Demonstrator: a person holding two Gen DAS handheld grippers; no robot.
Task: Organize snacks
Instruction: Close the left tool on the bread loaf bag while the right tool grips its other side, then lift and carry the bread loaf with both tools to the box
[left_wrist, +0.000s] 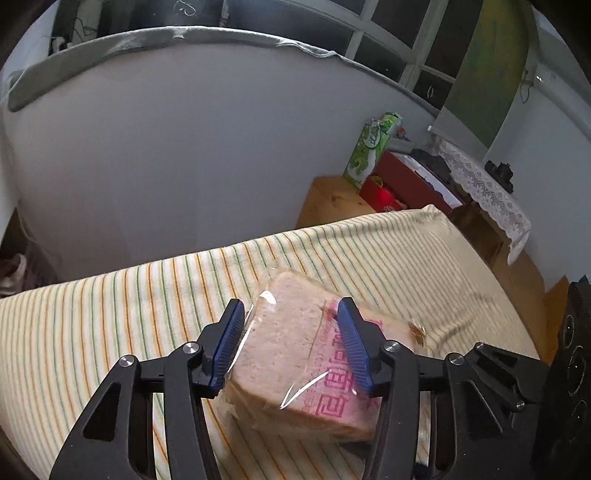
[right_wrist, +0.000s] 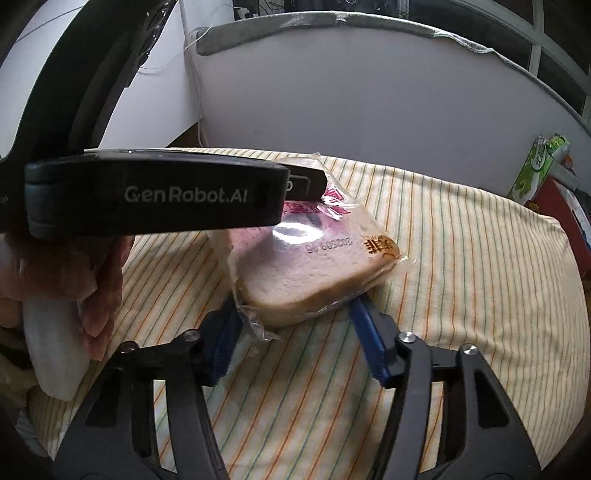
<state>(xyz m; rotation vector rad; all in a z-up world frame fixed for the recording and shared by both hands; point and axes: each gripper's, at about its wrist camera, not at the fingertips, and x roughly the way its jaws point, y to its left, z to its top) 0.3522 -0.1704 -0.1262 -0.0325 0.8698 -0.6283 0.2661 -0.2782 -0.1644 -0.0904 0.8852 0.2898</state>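
Observation:
A bag of sliced bread (left_wrist: 291, 354) in clear plastic with pink print lies tilted on the striped cloth (left_wrist: 110, 317). My left gripper (left_wrist: 291, 306) straddles one end of it, and both blue pads press against the wrapper. In the right wrist view the same bag of bread (right_wrist: 314, 266) reaches toward me. My right gripper (right_wrist: 295, 304) has its blue fingertips on either side of the bag's near end, touching the wrapper. Over the bag's far end sits the left gripper's black housing (right_wrist: 155, 195), held by a hand (right_wrist: 103, 280).
A white wall runs close behind the cloth-covered surface. At the right stand a green tissue pack (left_wrist: 369, 151), a red box (left_wrist: 406, 177) on a wooden stand (left_wrist: 332, 199), and a lace-covered table (left_wrist: 487, 184). The right device's black body (left_wrist: 569, 369) fills the right edge.

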